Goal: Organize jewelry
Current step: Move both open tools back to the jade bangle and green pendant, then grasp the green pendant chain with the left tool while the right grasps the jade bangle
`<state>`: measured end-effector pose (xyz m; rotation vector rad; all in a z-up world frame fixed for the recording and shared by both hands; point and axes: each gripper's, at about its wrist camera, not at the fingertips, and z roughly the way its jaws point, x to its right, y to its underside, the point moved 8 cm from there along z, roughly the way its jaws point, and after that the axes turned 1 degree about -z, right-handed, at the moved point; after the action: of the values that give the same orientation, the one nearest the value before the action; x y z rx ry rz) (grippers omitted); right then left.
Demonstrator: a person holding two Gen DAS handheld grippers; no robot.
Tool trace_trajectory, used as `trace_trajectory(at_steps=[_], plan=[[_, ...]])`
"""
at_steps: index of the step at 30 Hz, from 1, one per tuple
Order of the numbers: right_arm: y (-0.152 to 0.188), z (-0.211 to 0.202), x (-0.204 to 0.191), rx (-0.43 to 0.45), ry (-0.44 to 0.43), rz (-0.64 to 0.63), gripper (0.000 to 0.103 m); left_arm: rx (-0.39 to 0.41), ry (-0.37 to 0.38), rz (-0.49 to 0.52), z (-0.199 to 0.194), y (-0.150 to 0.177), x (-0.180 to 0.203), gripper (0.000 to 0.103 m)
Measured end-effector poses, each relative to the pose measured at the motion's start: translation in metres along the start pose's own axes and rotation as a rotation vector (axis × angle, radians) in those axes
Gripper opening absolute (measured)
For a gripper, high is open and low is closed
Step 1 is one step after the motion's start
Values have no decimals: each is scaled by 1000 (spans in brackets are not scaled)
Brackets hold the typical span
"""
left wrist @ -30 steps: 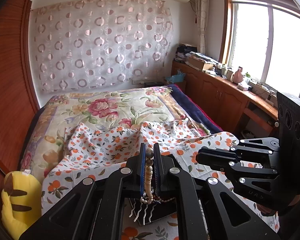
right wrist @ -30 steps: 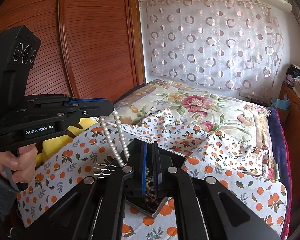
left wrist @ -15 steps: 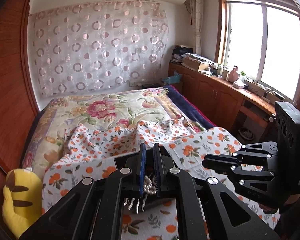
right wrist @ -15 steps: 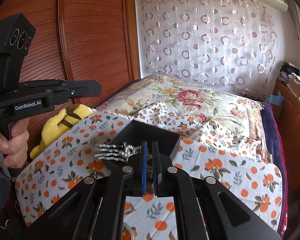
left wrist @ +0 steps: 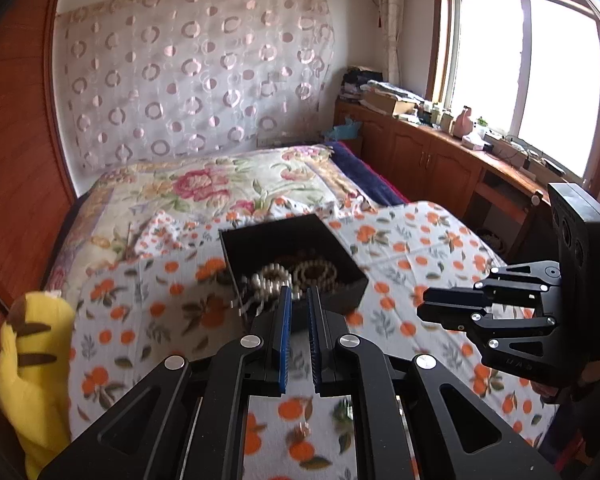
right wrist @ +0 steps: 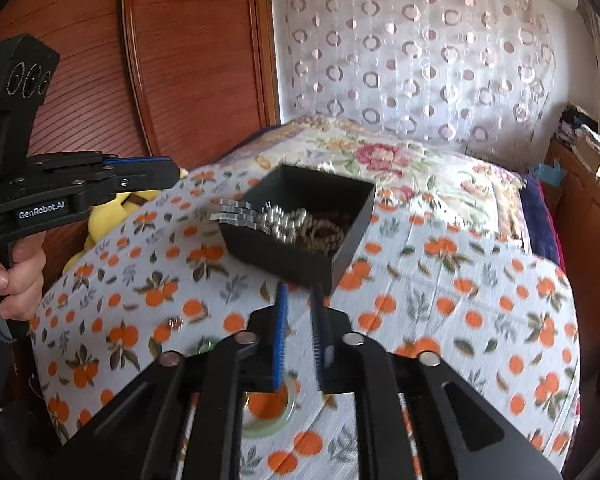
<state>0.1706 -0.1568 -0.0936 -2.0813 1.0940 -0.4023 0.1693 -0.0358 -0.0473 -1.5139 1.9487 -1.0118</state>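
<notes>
A bed covered by a floral quilt is seen filling the middle of the room, with a white cloth printed with oranges spread over its near part. The bed is bounded on 1 side by a wooden wardrobe and on the other by a wooden cabinet run under the window; a yellow plush toy is wedged at the cloth's wardrobe-side edge. Bare cloth is left on all sides of the black box, which is set near the middle of the cloth, well apart from its edges.

The open box is seen to hold a pearl necklace and a darker bead strand, heaped together. A silver hair comb is laid over the box's near-left rim, its teeth projecting outward past the wall.

The left gripper is held just short of the box, its 2 blue-padded fingers parted by a narrow gap with nothing between them. The right gripper is held likewise near the box's front corner, fingers apart and empty. Beneath the right gripper a pale green ring, possibly a jade bangle, is lying on the cloth, and 2 small blurred items are lying to its left.
</notes>
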Motion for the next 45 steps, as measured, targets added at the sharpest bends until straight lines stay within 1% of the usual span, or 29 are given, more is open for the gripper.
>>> trace_trajectory(at_steps=[10, 17, 22, 25, 29, 36, 38, 40, 44, 45], plan=[[48, 23, -12, -123, -19, -23, 19, -82, 34, -16, 7, 50, 8, 7], [64, 32, -9, -164, -8, -35, 19, -156, 60, -21, 28, 79, 21, 7], [70, 35, -8, -175, 9, -46, 19, -186, 77, -16, 37, 88, 30, 7], [71, 35, -8, -166, 15, -52, 19, -202, 89, -18, 42, 92, 35, 13], [71, 34, -7, -150, 14, -45, 19, -225, 92, -8, 50, 96, 42, 14], [72, 33, -7, -148, 2, -33, 19, -263, 49, 13, 62, 102, 42, 14], [71, 34, -7, -147, 0, -31, 19, -260, 35, 27, 62, 102, 41, 14], [71, 33, -7, -147, 2, -33, 19, -263, 6, 44, 62, 102, 39, 14], [72, 33, -6, -147, 3, -34, 19, -260, -9, 69, 62, 103, 39, 13], [72, 33, -6, -147, 2, -33, 19, -259, -10, 72, 62, 103, 39, 11]])
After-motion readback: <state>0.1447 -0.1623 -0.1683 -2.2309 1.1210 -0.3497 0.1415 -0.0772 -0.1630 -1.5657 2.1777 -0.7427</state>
